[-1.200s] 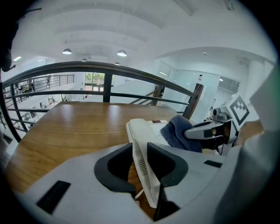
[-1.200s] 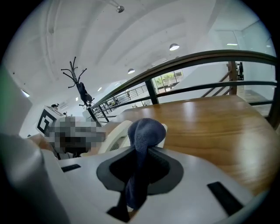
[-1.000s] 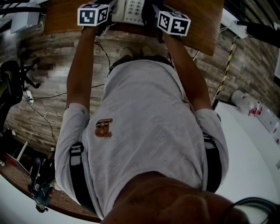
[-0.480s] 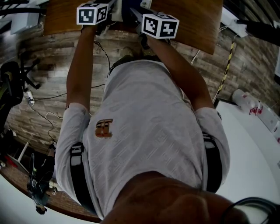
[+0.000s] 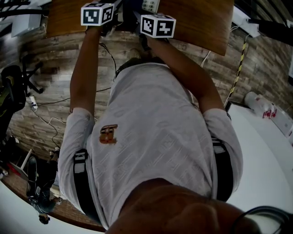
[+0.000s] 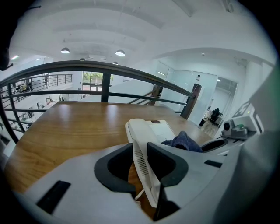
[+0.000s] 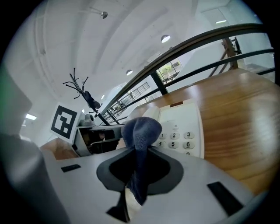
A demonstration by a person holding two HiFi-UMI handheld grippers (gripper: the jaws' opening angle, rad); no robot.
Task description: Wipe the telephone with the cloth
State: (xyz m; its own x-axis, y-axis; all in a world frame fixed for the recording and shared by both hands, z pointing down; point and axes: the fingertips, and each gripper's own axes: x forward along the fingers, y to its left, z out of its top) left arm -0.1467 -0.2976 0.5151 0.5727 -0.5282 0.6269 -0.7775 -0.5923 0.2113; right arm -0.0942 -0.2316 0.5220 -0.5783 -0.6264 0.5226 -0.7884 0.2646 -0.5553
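A white telephone (image 7: pixel 181 127) with a number keypad lies on the wooden table (image 5: pixel 197 23). My left gripper (image 6: pixel 141 162) is shut on the telephone's left edge (image 6: pixel 142 153), which runs up between its jaws. My right gripper (image 7: pixel 138 173) is shut on a dark blue cloth (image 7: pixel 141 131), whose bunched end hangs over the phone's left part beside the keypad. From the left gripper view the cloth (image 6: pixel 183 141) rests on the phone's near right. In the head view only the two marker cubes (image 5: pixel 97 13) (image 5: pixel 158 25) and a sliver of the phone (image 5: pixel 150 4) show.
A dark metal railing (image 6: pixel 109 70) runs behind the table. Bare wood (image 6: pixel 74 127) lies left of the phone and more bare wood (image 7: pixel 245 113) lies right of it. A wood-plank floor (image 5: pixel 50 82) with cables lies below the table's near edge.
My right gripper has slid left across the telephone with the cloth, covering most of the phone in the head view. The left gripper has stayed put.
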